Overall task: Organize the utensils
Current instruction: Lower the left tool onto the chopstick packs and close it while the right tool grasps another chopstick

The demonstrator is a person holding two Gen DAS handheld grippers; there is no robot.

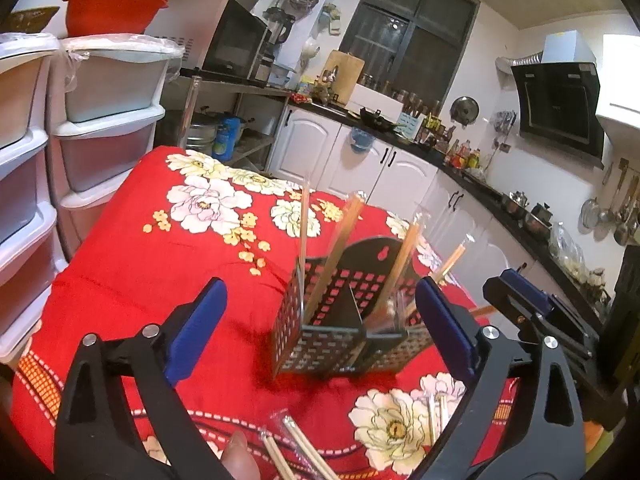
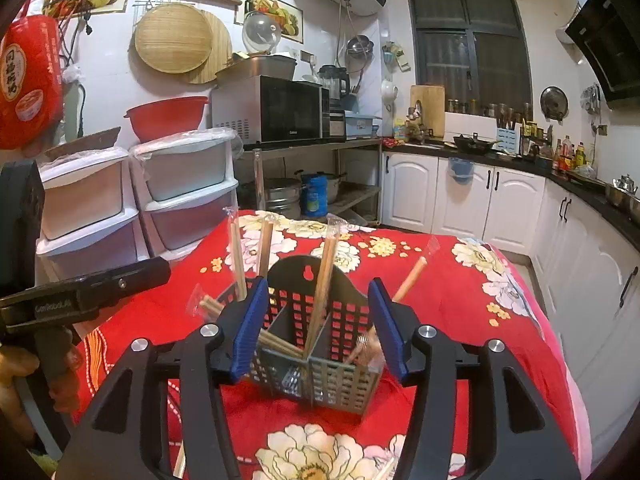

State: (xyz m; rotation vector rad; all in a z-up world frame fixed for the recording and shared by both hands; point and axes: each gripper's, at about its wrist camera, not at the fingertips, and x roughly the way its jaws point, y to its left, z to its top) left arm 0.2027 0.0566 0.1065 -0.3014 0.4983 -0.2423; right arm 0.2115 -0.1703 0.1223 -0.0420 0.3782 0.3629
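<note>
**Both grippers hanging open**

The left gripper (image 1: 320, 332) is hovering with its blue-padded fingers (image 1: 198, 326) spread wide and gripping nothing. The right gripper (image 2: 318, 328) is also standing open, its blue pads (image 2: 250, 326) parted and closing on nothing. In the left wrist view the right gripper (image 1: 532, 304) is showing at the right edge, just beside the left one. In the right wrist view the left gripper's black body (image 2: 80, 300) is reaching in from the left edge.
</note>
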